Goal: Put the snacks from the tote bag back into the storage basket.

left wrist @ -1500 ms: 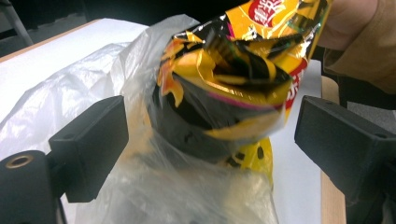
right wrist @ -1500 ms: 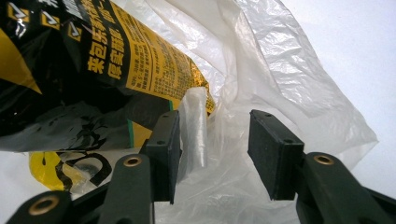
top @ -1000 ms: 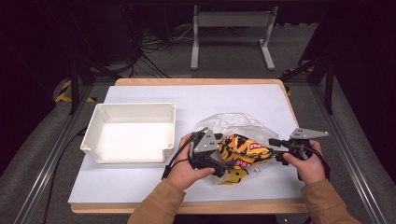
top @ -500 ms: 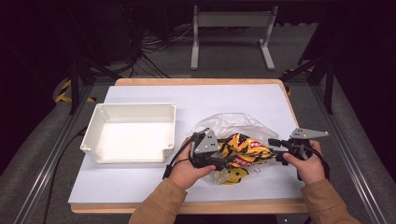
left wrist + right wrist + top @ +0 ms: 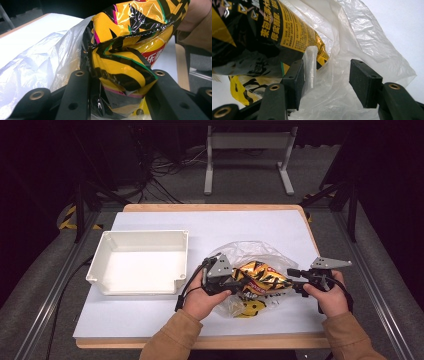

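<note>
A yellow and black snack bag lies at the mouth of a clear plastic bag on the front right of the white table. My left gripper comes in from the left and is shut on the snack bag's crumpled end, with the plastic bag beside it. My right gripper faces it from the right. In the right gripper view my right gripper is open, its jaws well apart. Loose plastic film lies between them, and the snack bag is just beyond the left jaw.
A white rectangular tray stands on the left half of the table, with nothing in it. The wooden table edge runs along the front. A metal stand and cables are on the floor behind the table.
My left gripper and the snack bag have shifted slightly right, toward the plastic bag. The right gripper has barely moved.
</note>
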Motion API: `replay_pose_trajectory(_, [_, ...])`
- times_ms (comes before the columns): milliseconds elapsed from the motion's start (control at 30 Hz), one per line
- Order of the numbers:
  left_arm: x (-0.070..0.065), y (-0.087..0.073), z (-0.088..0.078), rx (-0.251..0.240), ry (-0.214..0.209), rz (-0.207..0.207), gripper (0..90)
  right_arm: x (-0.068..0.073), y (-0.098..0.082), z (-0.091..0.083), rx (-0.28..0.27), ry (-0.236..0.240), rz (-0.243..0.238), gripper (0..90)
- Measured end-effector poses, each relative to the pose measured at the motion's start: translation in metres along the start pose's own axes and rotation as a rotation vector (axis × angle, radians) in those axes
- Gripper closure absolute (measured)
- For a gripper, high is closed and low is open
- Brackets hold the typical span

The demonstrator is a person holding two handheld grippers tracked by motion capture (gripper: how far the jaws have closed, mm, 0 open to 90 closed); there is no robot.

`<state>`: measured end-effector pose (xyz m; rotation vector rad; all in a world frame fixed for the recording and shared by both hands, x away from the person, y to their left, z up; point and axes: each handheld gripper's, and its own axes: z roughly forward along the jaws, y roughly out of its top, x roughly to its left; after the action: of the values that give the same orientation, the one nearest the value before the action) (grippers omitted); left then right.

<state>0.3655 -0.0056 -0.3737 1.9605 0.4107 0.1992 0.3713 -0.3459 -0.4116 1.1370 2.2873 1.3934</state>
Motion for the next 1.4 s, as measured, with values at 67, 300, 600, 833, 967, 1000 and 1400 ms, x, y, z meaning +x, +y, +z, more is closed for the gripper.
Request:
replay_pose_trajectory(67, [0.001,0.001,-0.001,-0.001,-0.006,-0.017,67.8,0.000,0.000,0.000,0.002,0.002,0.000,47.5])
replay_pose_trajectory(300, [0.000,0.012,-0.005,0.008,-0.025,-0.033,69.3,0.000,-0.001,0.002,0.005,0.004,-0.010,47.8])
replay_pose_trajectory(600, [0.000,0.030,-0.012,0.017,-0.049,-0.052,70.4,0.000,-0.001,0.003,0.009,0.006,-0.008,46.7])
replay_pose_trajectory(833, [0.001,0.040,-0.017,0.007,-0.053,-0.071,72.2,0.000,-0.001,0.003,0.010,0.011,-0.008,46.7])
replay_pose_trajectory(967, [0.002,0.046,-0.020,-0.003,-0.050,-0.075,73.4,0.000,-0.001,0.003,0.017,0.013,-0.009,47.1])
replay_pose_trajectory(1000, [0.003,0.048,-0.021,-0.007,-0.051,-0.080,73.6,0.000,-0.001,0.004,0.019,0.012,-0.011,47.1])
replay_pose_trajectory(1400, [0.006,0.062,-0.029,-0.032,-0.064,-0.128,75.0,0.001,-0.001,0.005,0.025,0.017,-0.012,45.7])
